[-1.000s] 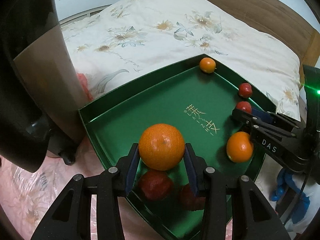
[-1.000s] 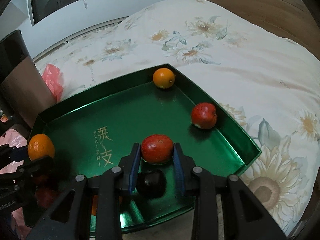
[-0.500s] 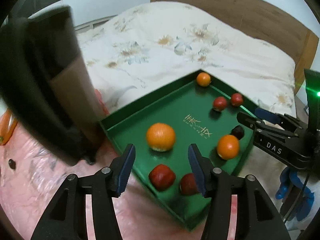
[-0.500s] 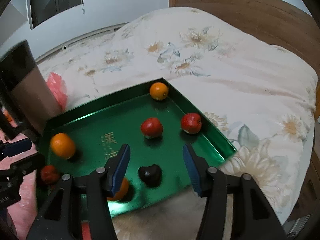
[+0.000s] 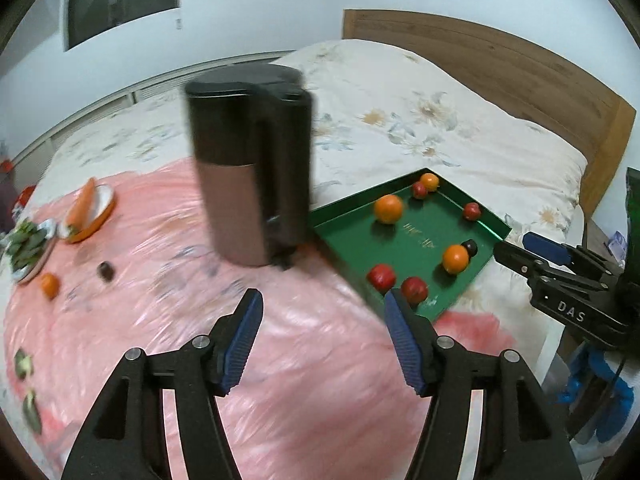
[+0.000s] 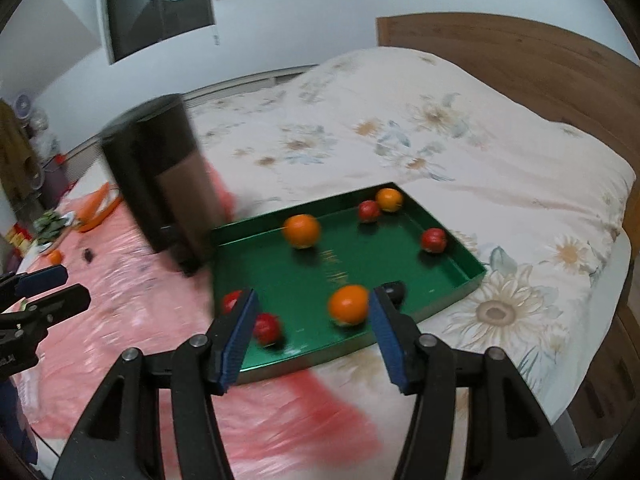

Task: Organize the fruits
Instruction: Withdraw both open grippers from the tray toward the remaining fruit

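A green tray (image 5: 424, 240) (image 6: 304, 276) lies on the bed and holds three oranges, several red fruits and one dark fruit. A large orange (image 5: 388, 209) (image 6: 301, 231) sits near its far side, another orange (image 5: 455, 258) (image 6: 348, 304) near the front. My left gripper (image 5: 322, 336) is open and empty above the pink sheet, left of the tray. My right gripper (image 6: 312, 332) is open and empty in front of the tray's near edge. A loose small orange (image 5: 49, 284) and a dark fruit (image 5: 105, 271) lie on the pink sheet at the far left.
A tall black and brown bin (image 5: 252, 184) (image 6: 164, 184) stands at the tray's left corner. Plates with a carrot (image 5: 82, 208) and greens (image 5: 26, 244) sit at the far left. The wooden headboard (image 5: 500, 76) runs along the right.
Both grippers opened, released the large orange and a red fruit into the tray, and pulled back and up. The left gripper swung to the left over the pink sheet.
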Motion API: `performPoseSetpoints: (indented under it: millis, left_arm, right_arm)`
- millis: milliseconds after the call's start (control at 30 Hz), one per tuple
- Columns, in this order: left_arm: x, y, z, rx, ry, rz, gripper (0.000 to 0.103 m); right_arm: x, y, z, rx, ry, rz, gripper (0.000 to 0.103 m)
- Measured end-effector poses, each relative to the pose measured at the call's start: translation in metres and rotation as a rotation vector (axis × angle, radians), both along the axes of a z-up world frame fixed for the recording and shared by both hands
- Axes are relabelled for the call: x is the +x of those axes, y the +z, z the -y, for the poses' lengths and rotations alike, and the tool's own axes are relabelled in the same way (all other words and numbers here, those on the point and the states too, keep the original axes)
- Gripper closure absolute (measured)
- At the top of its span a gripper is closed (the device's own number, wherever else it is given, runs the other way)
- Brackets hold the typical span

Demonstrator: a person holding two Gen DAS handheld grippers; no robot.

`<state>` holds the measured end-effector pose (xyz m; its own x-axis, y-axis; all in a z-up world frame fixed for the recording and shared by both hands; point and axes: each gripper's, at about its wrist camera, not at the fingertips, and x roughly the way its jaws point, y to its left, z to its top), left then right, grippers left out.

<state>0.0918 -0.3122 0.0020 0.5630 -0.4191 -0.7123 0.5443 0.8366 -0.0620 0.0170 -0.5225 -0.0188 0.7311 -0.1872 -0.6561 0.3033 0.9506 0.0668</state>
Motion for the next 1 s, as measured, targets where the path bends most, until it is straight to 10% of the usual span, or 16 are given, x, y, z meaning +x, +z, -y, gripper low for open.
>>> performPoseSetpoints:
  millis: [333, 1000]
  left_arm:
    - [-0.034, 0.018, -0.078, 0.010, 0.109, 0.034, 0.028]
    - [-0.038, 0.008, -0.201, 0.022, 0.305, 0.035, 0.027]
  right_arm:
    - [-0.026, 0.011, -0.080, 0.004, 0.119, 0.003, 0.018]
    - [-0.014, 0.013, -0.195, -0.025, 0.312, -0.012, 0.017]
